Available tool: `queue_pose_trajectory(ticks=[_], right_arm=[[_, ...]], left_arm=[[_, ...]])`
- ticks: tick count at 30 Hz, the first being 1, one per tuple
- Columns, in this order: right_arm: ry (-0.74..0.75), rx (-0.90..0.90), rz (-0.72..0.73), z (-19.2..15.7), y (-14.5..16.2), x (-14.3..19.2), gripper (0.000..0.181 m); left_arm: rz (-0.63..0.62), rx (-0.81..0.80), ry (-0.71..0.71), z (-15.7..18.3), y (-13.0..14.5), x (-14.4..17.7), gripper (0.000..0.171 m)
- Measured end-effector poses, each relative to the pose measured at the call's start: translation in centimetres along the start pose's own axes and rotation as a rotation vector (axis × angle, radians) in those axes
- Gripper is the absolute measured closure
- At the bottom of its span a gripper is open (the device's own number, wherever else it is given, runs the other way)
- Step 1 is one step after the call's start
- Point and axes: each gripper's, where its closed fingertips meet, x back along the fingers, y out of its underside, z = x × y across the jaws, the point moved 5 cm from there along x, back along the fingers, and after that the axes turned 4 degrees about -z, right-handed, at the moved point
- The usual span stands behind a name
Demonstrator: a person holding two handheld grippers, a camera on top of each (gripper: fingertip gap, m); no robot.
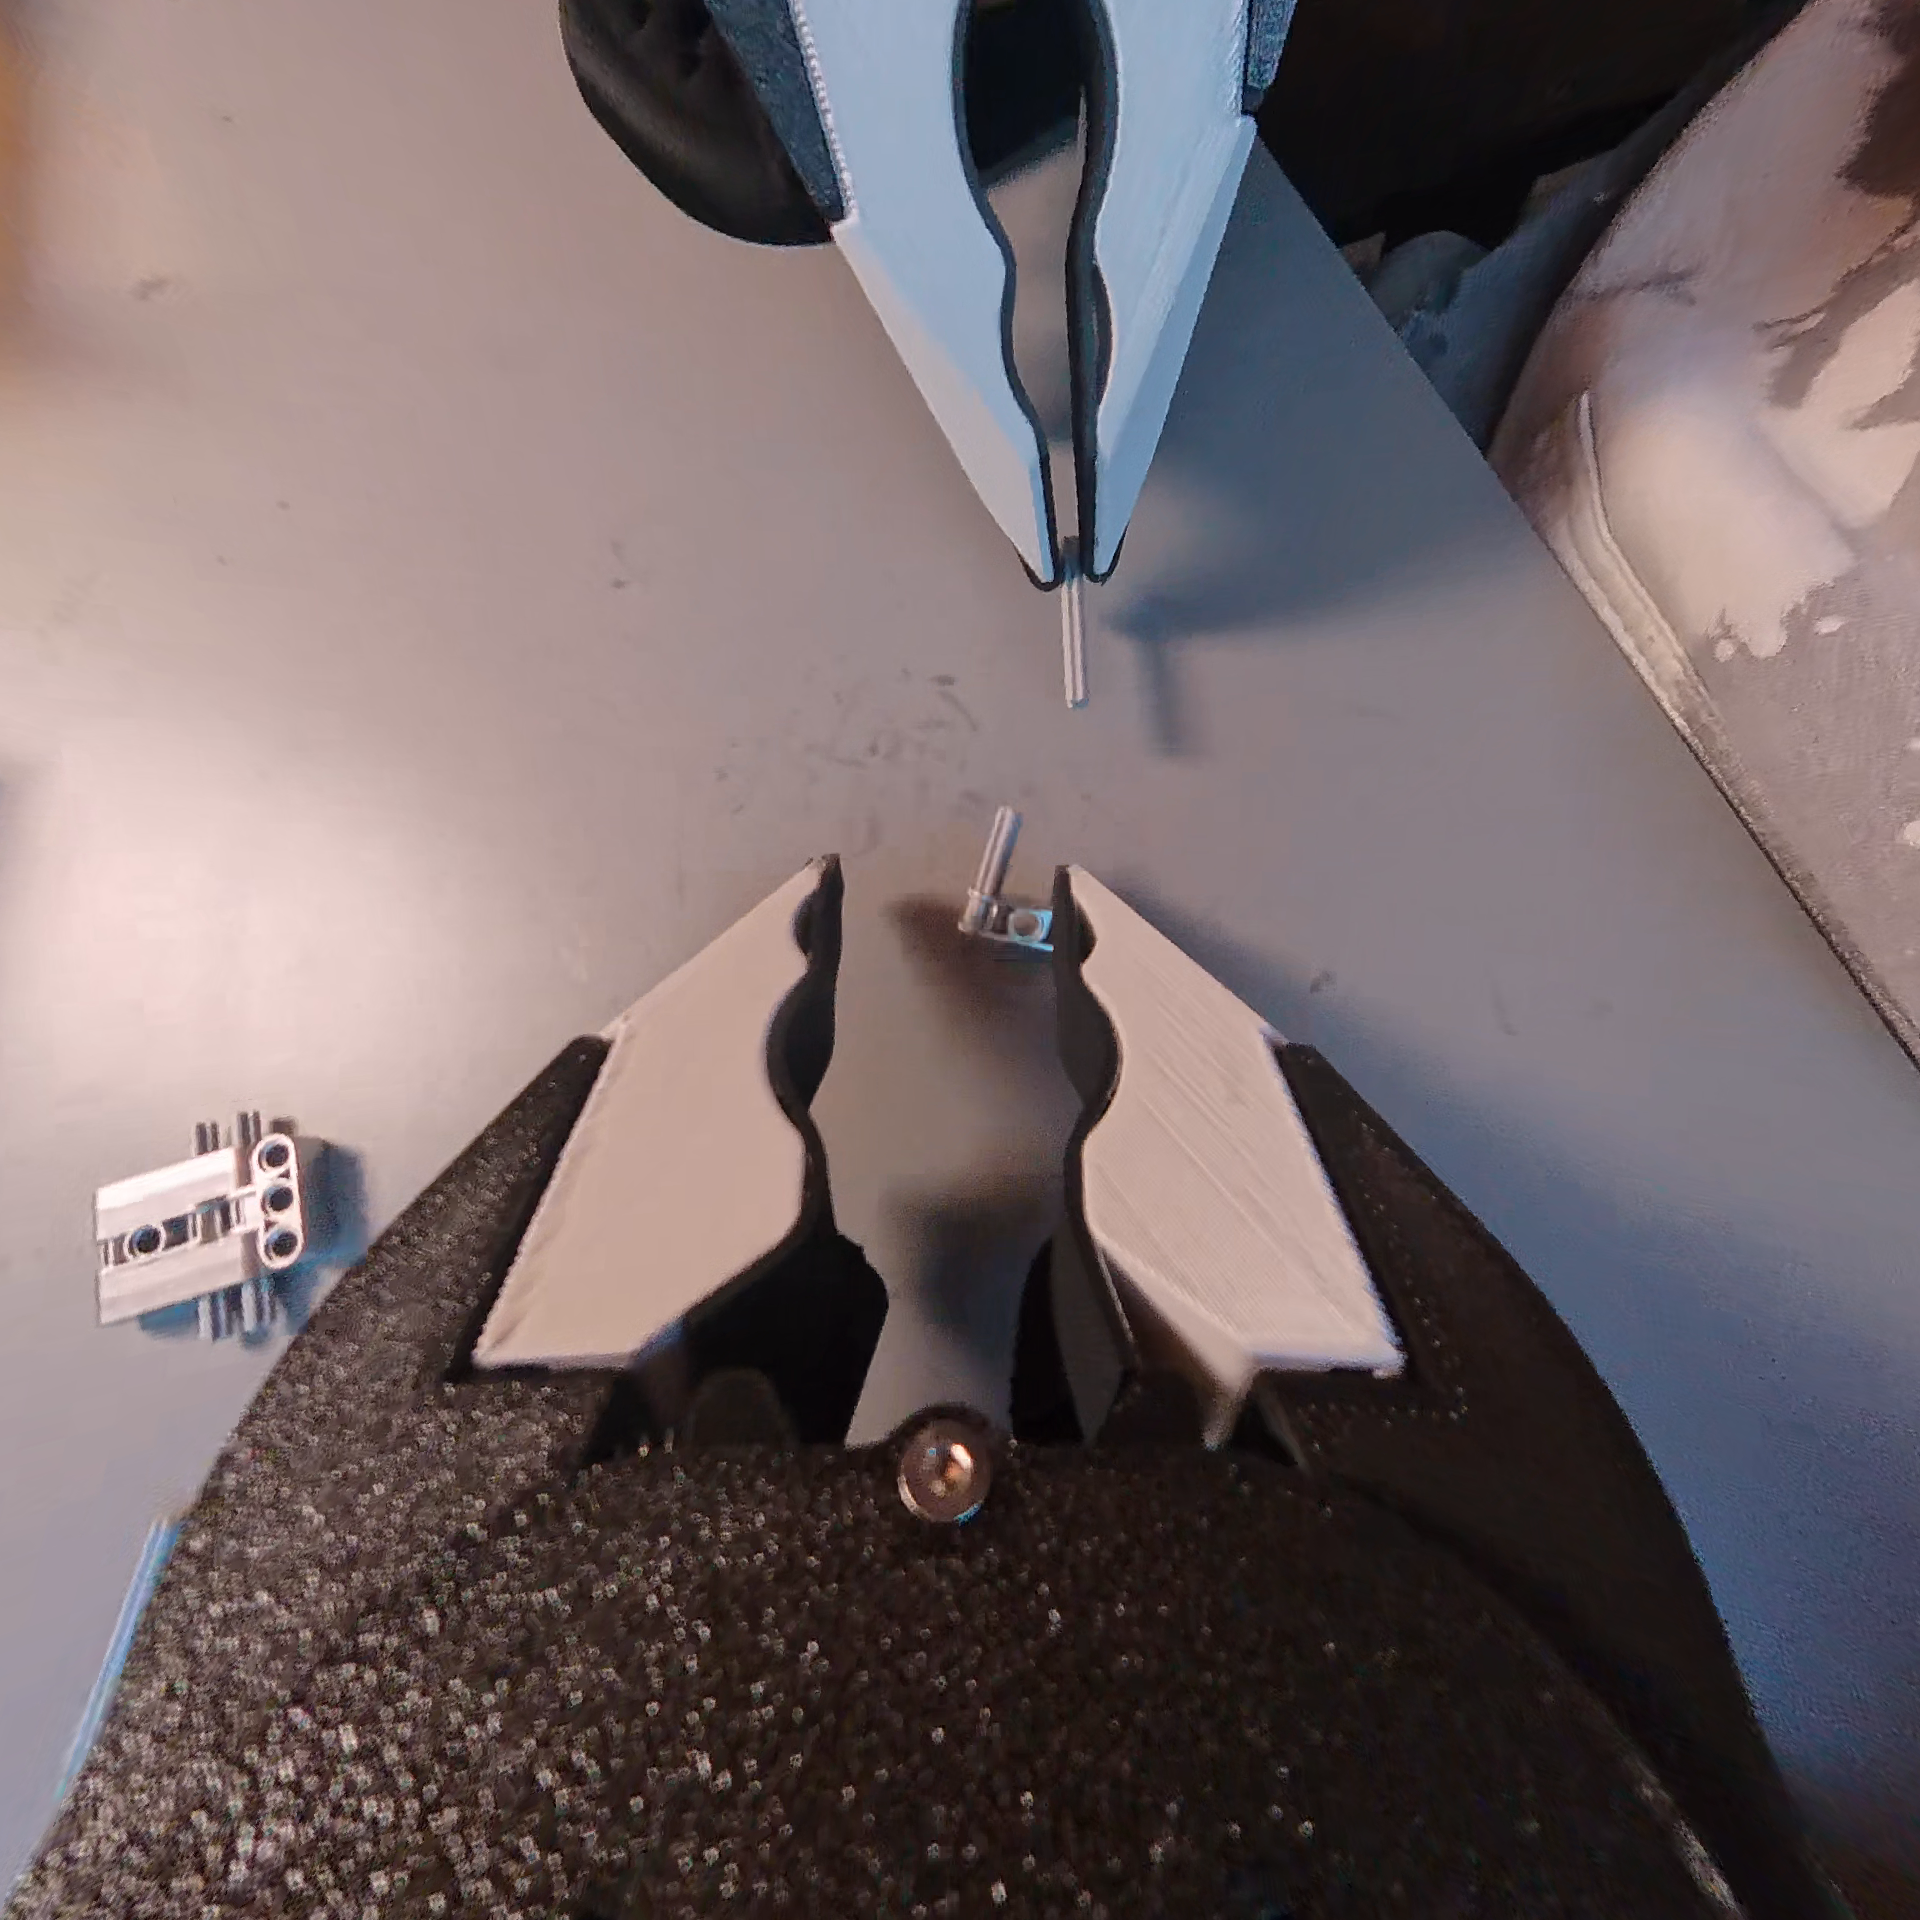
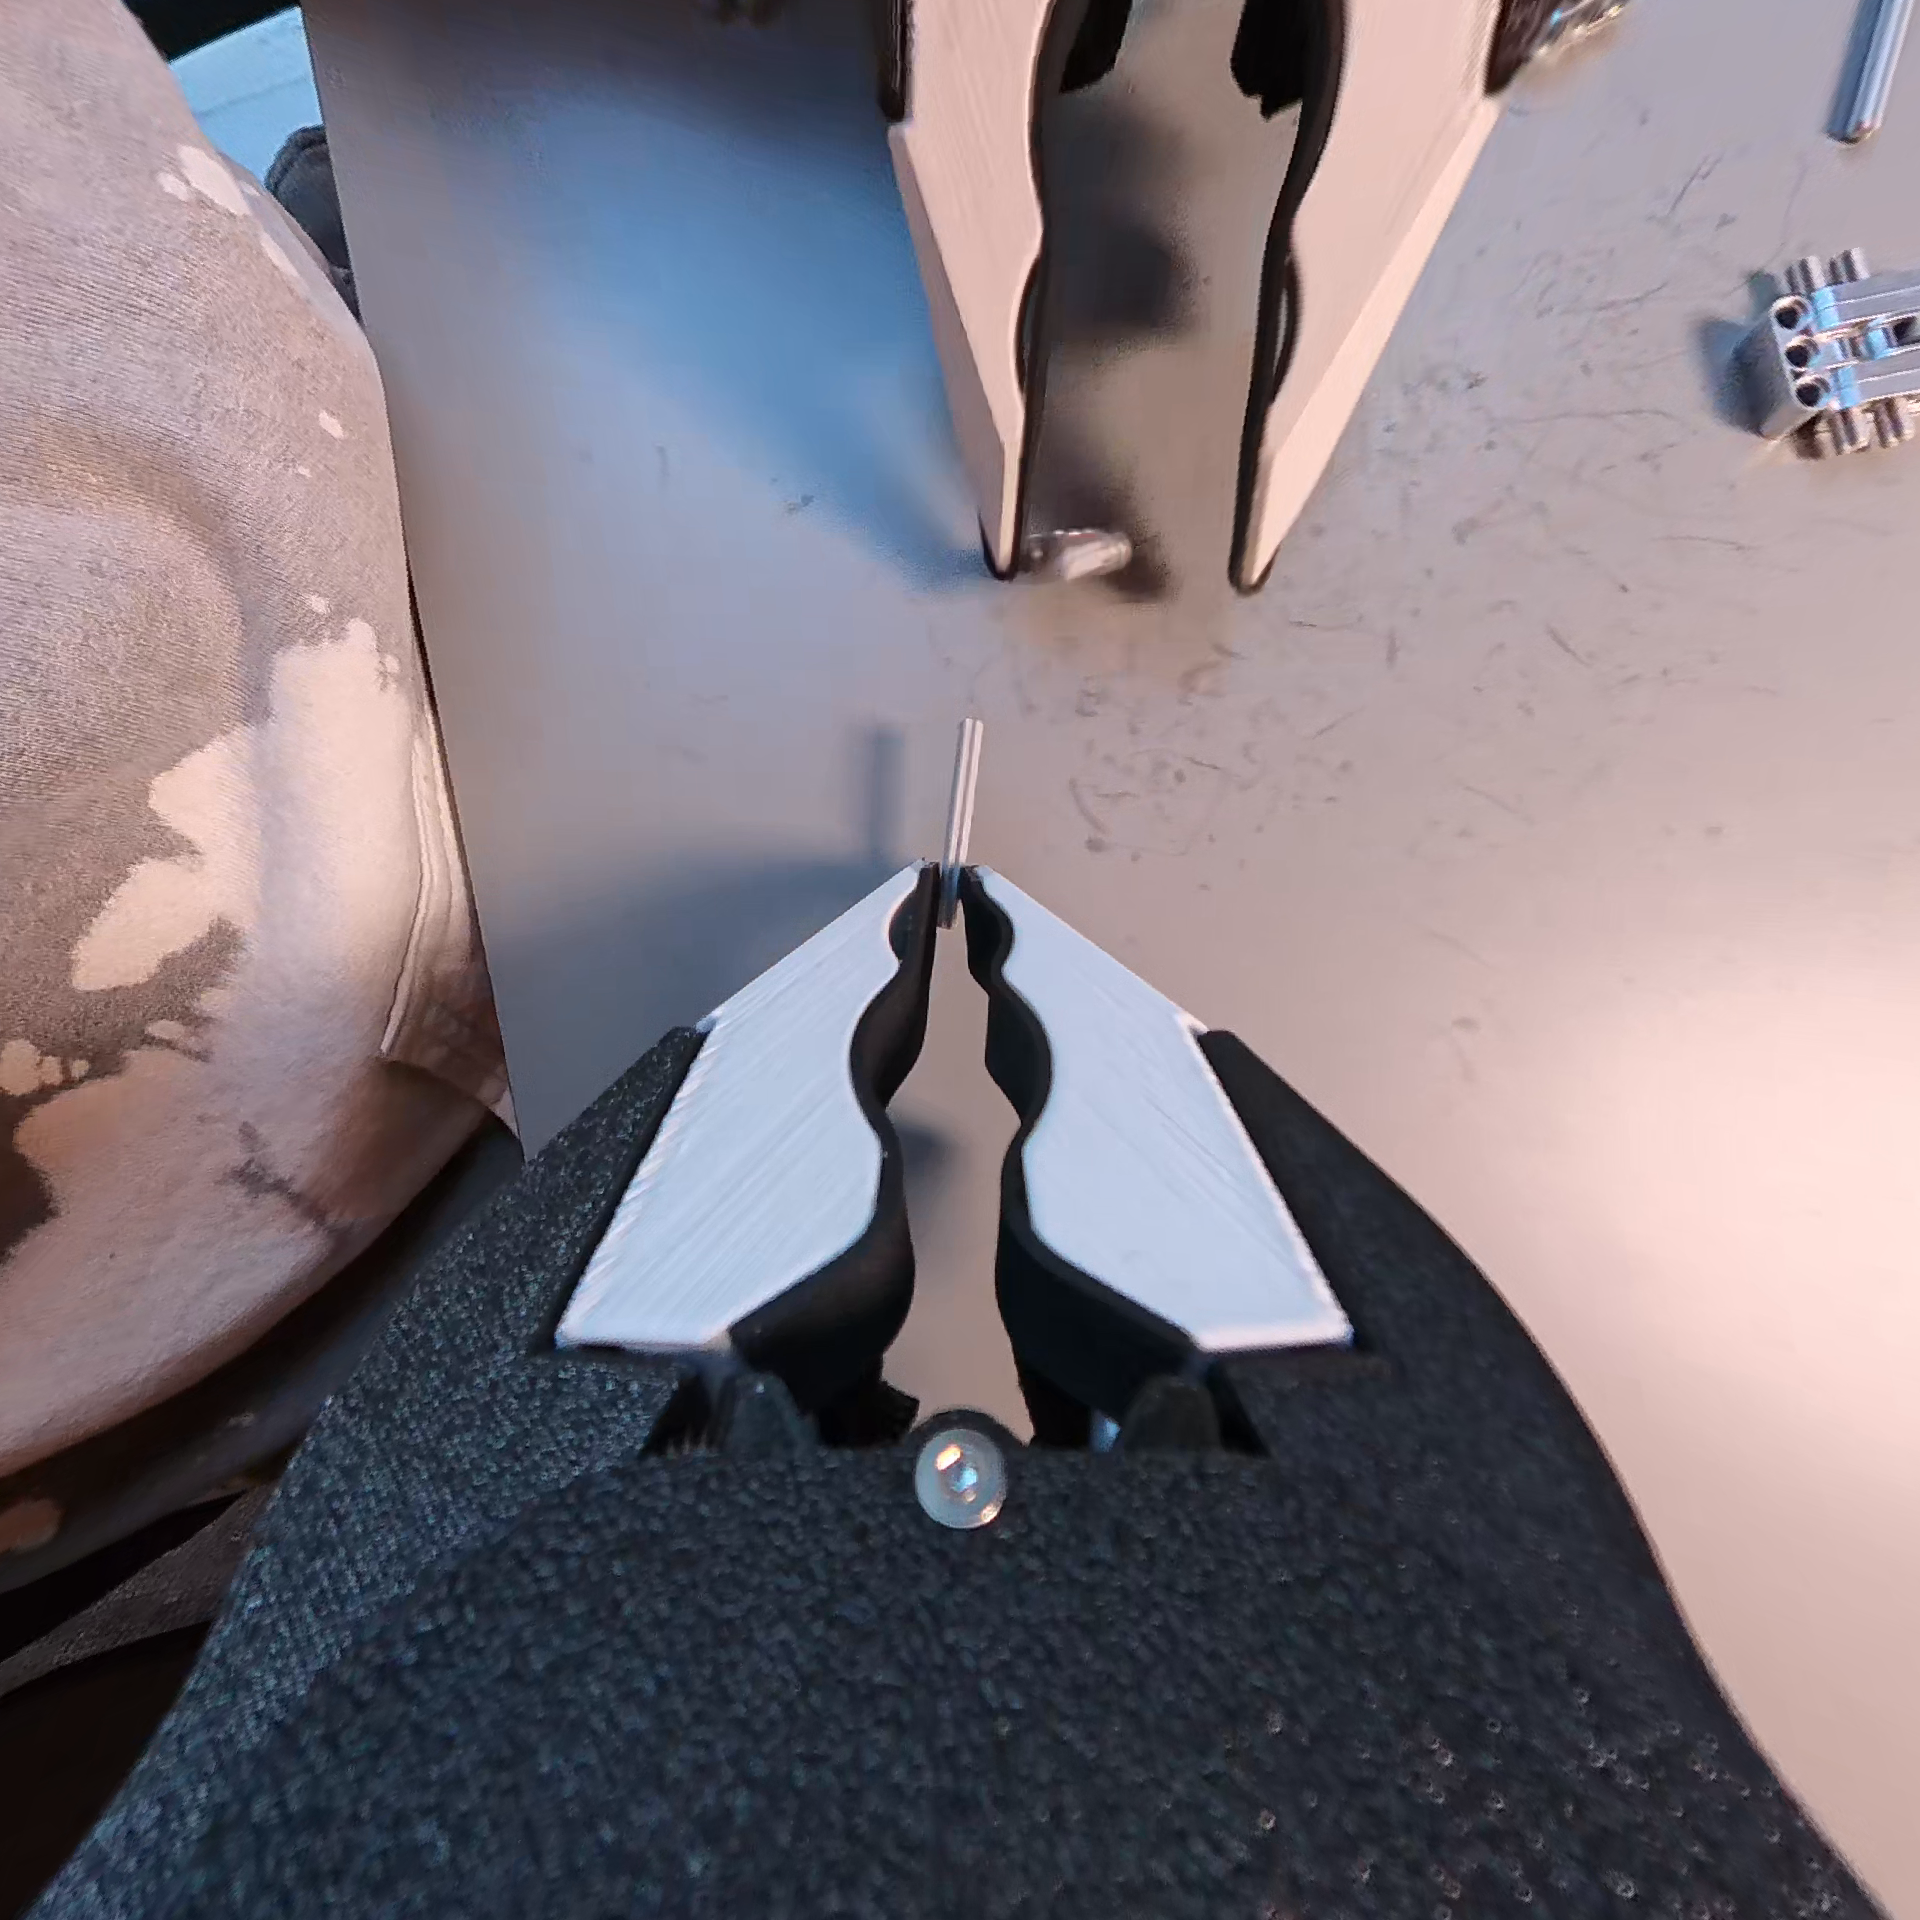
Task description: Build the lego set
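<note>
Above the grey tabletop (image 1: pixel 416 623), the right gripper (image 2: pixel 943 883) pinches a thin metal pin (image 2: pixel 961 790) by one end, leaving its length free; the left gripper (image 1: pixel 945 883) gapes around a small grey connector (image 1: pixel 1003 904).

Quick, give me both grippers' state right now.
Left gripper: open, holding nothing; small grey connector lies on the table against one fingertip.
Right gripper: shut on thin metal pin, held above the table.

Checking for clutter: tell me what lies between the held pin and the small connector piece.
Only bare table, seen in both wrist views, between pin and connector piece.
</note>
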Motion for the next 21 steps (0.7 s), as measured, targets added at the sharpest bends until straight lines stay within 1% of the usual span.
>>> queue_pose_trajectory(ticks=[2, 4, 8, 11, 15, 17, 21], right_arm=[[0.003, -0.003, 0.011, 0.1, 0.1, 0.2, 0.179], [0.007, -0.008, 0.022, 0.2, 0.2, 0.3, 0.179], [0.010, -0.020, 0.042, 0.4, 0.4, 0.4, 0.179], [0.005, -0.025, 0.049, 0.5, 0.6, 0.3, 0.179], [0.006, -0.021, 0.050, 0.5, 0.5, 0.1, 0.179], [0.033, -0.039, 0.039, 0.7, 0.6, 0.1, 0.179], [0.150, -0.066, -0.021, 2.3, 1.1, 0.0, 0.179]], left_arm=[[-0.018, -0.014, 0.017, 0.0, -0.2, -0.7, 0.135], [-0.013, -0.002, 0.064, 0.3, -0.3, -1.0, 0.137], [0.023, 0.024, 0.099, 0.6, -0.3, 0.5, 0.138], [-0.018, 0.035, 0.102, 0.7, 0.3, 1.0, 0.145], [-0.066, 0.033, 0.085, 1.0, 0.9, 0.7, 0.152], [-0.077, 0.041, 0.079, 1.1, 1.0, 0.5, 0.157], [-0.073, 0.057, 0.080, 1.7, 1.1, 0.4, 0.157]])
